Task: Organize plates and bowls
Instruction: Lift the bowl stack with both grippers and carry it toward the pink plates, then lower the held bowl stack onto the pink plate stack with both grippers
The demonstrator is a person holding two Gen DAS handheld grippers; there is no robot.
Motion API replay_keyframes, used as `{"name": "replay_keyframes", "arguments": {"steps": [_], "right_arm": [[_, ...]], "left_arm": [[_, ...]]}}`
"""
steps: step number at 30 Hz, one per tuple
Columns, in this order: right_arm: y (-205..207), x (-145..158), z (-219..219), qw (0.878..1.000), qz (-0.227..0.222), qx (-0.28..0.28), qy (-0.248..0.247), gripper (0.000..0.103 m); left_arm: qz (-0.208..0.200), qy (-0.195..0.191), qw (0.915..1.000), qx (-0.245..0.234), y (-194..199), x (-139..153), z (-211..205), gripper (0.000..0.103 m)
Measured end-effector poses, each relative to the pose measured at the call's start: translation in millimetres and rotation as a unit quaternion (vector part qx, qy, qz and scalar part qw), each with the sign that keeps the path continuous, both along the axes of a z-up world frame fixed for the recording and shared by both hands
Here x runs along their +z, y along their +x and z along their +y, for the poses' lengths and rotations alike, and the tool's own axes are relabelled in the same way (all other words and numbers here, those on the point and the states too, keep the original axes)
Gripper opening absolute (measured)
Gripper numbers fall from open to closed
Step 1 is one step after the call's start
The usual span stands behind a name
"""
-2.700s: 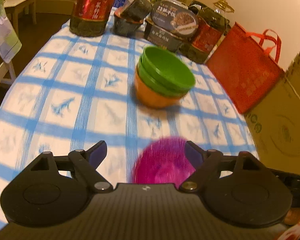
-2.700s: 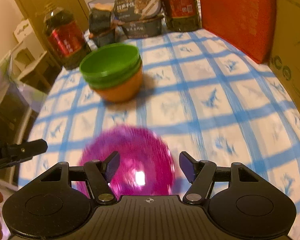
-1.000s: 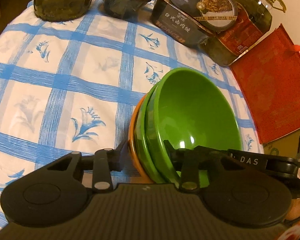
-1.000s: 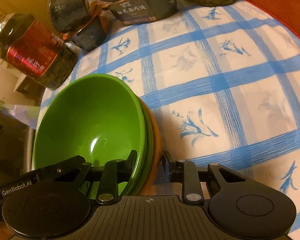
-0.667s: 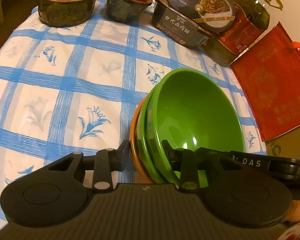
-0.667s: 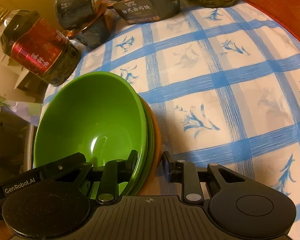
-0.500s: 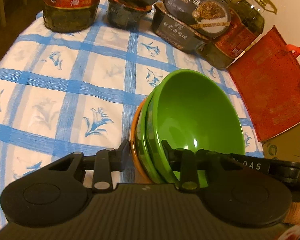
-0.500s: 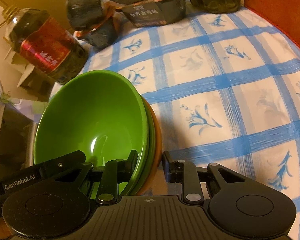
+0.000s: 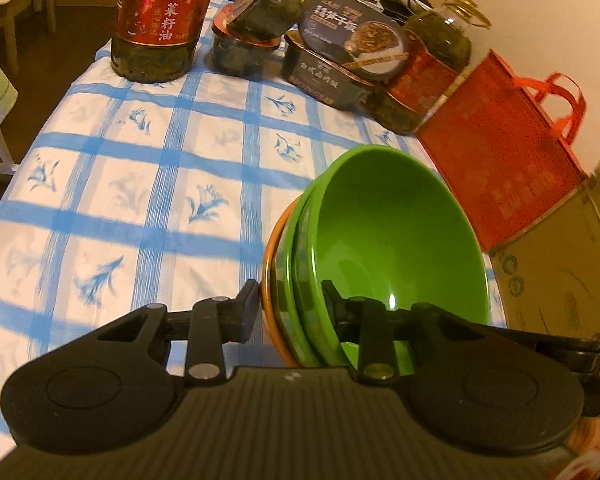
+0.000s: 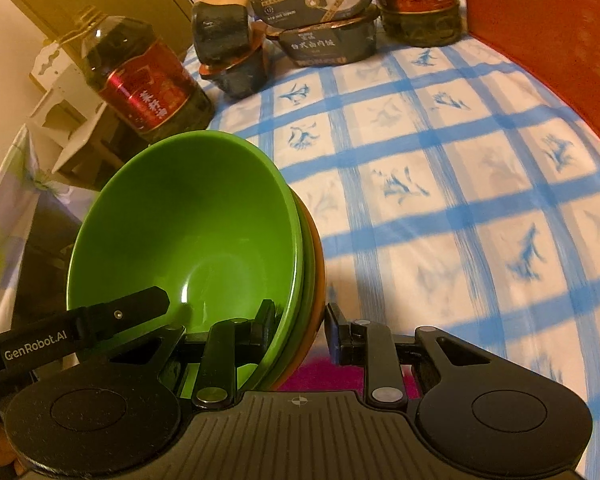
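A stack of bowls, two green bowls [image 9: 392, 240] nested in an orange bowl [image 9: 268, 288], hangs tilted above the blue-checked tablecloth [image 9: 99, 184]. My left gripper [image 9: 291, 308] is shut on the stack's left rim, one finger inside the top green bowl and one outside the orange one. My right gripper [image 10: 300, 326] is shut on the opposite rim of the same stack [image 10: 187, 232]. A magenta plate [image 10: 324, 376] shows on the cloth just below the right gripper, mostly hidden by it. The left gripper's finger [image 10: 99, 328] reaches into the bowl in the right wrist view.
Along the far edge stand a large oil bottle [image 9: 155, 20], dark food tubs [image 9: 243, 48], boxed meals [image 9: 340, 64] and a second oil bottle [image 9: 428, 72]. A red bag [image 9: 500, 160] and a cardboard box [image 9: 552, 256] line the right side.
Both grippers closed on the bowl stack's rims and lifted it, drawing back from the far items. The magenta plate has come into the right wrist view below the stack.
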State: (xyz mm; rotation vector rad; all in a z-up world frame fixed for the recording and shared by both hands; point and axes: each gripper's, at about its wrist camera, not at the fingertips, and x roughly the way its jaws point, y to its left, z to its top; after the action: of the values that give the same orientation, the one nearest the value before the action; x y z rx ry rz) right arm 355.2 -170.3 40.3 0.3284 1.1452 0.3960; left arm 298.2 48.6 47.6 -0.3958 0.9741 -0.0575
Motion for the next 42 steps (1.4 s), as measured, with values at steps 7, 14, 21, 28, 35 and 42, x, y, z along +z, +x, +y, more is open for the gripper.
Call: {"name": "replay_keyframes", "arguments": {"steps": [7, 14, 21, 28, 35, 42], "right_arm": [[-68, 9, -25, 1.0, -0.015, -0.014, -0.004, 0.027], [-132, 4, -53, 0.999, -0.023, -0.034, -0.006, 0.027], [-174, -8, -72, 0.999, -0.007, -0.049, 0.006, 0.026], [-206, -10, -79, 0.998, -0.009, -0.058, 0.01, 0.026], [-235, -10, -82, 0.998, -0.022, -0.063, -0.005, 0.026], [-259, -23, -89, 0.998, -0.012, -0.063, -0.01, 0.026]], "left_arm": [[-0.004, -0.015, 0.9998, -0.008, -65, 2, -21, 0.028], [-0.009, -0.012, 0.9997, -0.019, -122, -5, -49, 0.028], [-0.008, -0.015, 0.9995, -0.025, -163, -13, -62, 0.028], [-0.005, -0.015, 0.9996, -0.025, -196, -18, -68, 0.028], [0.008, -0.028, 0.9993, -0.024, -228, -30, -72, 0.028], [0.018, -0.026, 0.999, -0.031, -248, -40, -79, 0.028]]}}
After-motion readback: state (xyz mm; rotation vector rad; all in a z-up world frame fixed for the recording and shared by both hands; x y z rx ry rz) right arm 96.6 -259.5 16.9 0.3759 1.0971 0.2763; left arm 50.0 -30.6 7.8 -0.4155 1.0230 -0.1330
